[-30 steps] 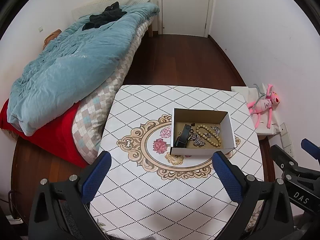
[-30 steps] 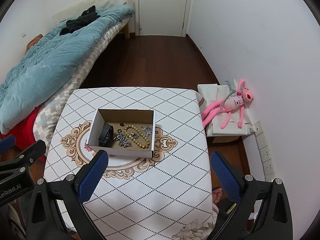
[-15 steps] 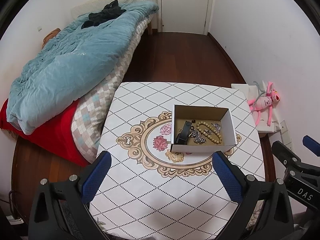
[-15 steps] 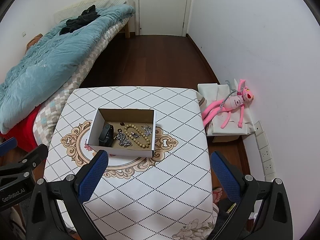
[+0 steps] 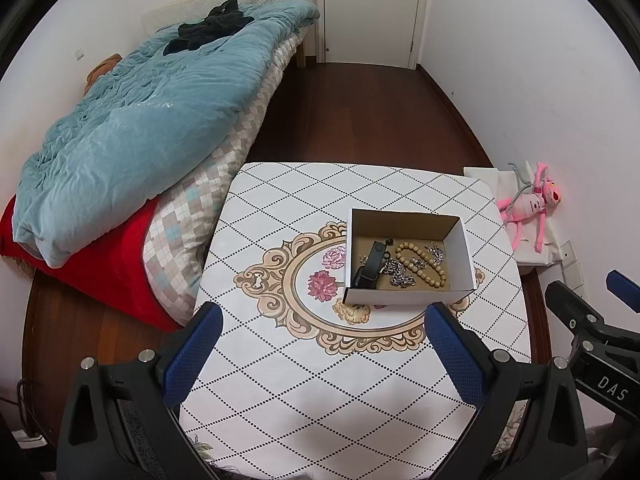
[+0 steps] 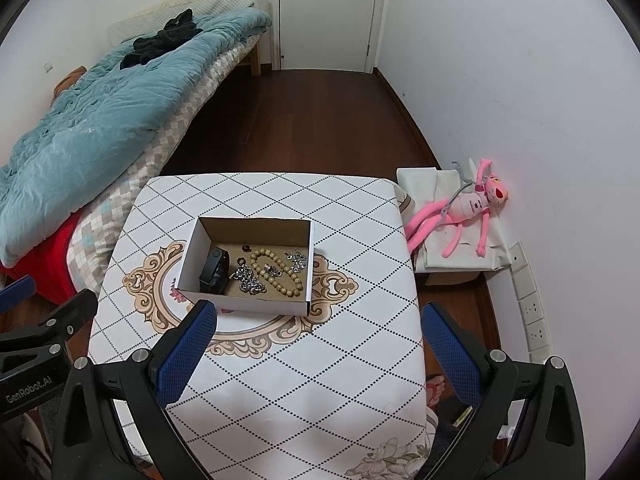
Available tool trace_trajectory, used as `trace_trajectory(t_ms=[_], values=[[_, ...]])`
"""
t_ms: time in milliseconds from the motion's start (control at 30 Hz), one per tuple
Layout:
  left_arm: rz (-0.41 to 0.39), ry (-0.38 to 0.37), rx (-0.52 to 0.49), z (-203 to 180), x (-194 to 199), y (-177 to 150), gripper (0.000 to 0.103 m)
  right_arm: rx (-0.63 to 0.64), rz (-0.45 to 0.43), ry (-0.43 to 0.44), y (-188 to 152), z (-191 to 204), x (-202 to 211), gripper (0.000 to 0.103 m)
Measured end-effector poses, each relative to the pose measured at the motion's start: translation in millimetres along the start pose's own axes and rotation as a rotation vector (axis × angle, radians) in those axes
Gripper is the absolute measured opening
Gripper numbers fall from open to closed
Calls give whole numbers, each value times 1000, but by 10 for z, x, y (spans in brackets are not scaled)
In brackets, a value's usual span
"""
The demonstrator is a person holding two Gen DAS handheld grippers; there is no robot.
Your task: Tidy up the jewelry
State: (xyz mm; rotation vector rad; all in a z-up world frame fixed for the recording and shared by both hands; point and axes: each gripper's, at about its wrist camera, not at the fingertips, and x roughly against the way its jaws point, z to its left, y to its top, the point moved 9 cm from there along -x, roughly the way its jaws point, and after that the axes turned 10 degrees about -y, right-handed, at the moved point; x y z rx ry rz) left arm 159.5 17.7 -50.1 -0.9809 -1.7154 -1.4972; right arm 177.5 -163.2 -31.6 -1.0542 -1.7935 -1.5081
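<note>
A white cardboard box (image 5: 408, 301) (image 6: 244, 303) stands open on the patterned table (image 5: 304, 392) (image 6: 288, 384). Inside lie a black band (image 5: 370, 266) (image 6: 214, 270), a silver chain (image 5: 400, 276) (image 6: 250, 280), a wooden bead bracelet (image 5: 424, 266) (image 6: 280, 270) and small silver pieces (image 5: 436, 250) (image 6: 297, 258). My left gripper (image 5: 324, 340) is open and empty, held above the table's near side, left of the box. My right gripper (image 6: 320, 336) is open and empty, near the box's front right.
A bed with a blue quilt (image 5: 140, 120) (image 6: 92, 128) lies left of the table. A pink plush toy (image 5: 528, 204) (image 6: 468, 208) rests on a white bag by the right wall. A closed door (image 5: 372, 8) stands at the far end.
Both grippers have pulled back and up a little from the table, so the box sits slightly farther away. Both stay open.
</note>
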Motion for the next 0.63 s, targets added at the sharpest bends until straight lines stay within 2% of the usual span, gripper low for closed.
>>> trace_trajectory(t_ms=[633], values=[[-3,-8,5,39,-3,-8,103,3,2,-2,-2,28,12,103]])
